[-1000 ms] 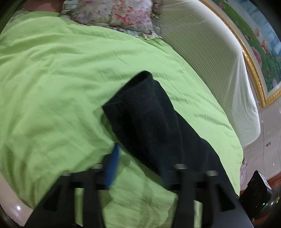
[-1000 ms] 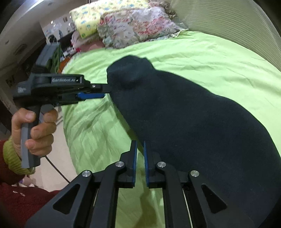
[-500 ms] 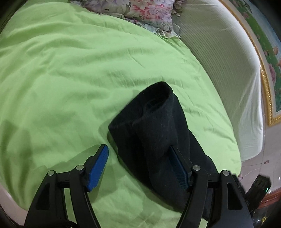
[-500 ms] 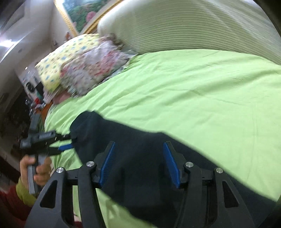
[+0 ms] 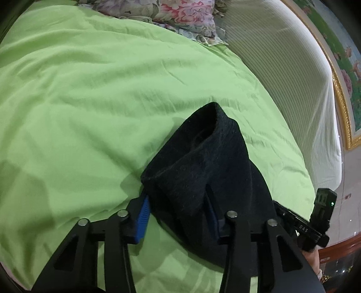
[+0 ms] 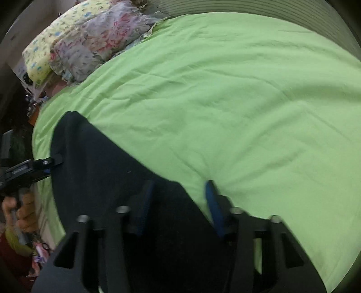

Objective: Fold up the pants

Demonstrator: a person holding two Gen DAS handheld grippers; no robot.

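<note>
While the left gripper [image 5: 178,216] is closing, the left wrist view shows the black pants [image 5: 203,178] bunched between its blue pads [image 5: 143,216]. The left-hand pad is at the cloth's edge and the other is sunk against a fold, but firm pressure cannot be confirmed. The pants lie on the green bedsheet [image 5: 90,101], near the edge of the bed closest to the camera, with one rounded end raised and open toward the pillow [image 5: 180,15] at the head of the bed. The other gripper's body shows at the right edge of this view.

- Risk: the pads may catch only the top layer. Cause: the cloth is thick and doubled here, so the lower layer could stay behind when lifted.
- Risk: the sheet may be pinched with the pants. Cause: the left-hand pad sits just beside bare sheet.

Seen from the right wrist view, which is blurred, the right gripper [image 6: 178,202] is also closing. One pad is over the dark cloth [image 6: 108,171] and the other over green sheet [image 6: 225,90], so the pants' edge runs between the jaws. No grip is evident yet. The person's hand [image 6: 22,211] holds the left gripper's handle at the left edge.

- Risk: a shallow bite at the hem may slip. Cause: little cloth lies between the pads.
- Risk: an uneven fold. Cause: the two grips may close at different depths.
</note>
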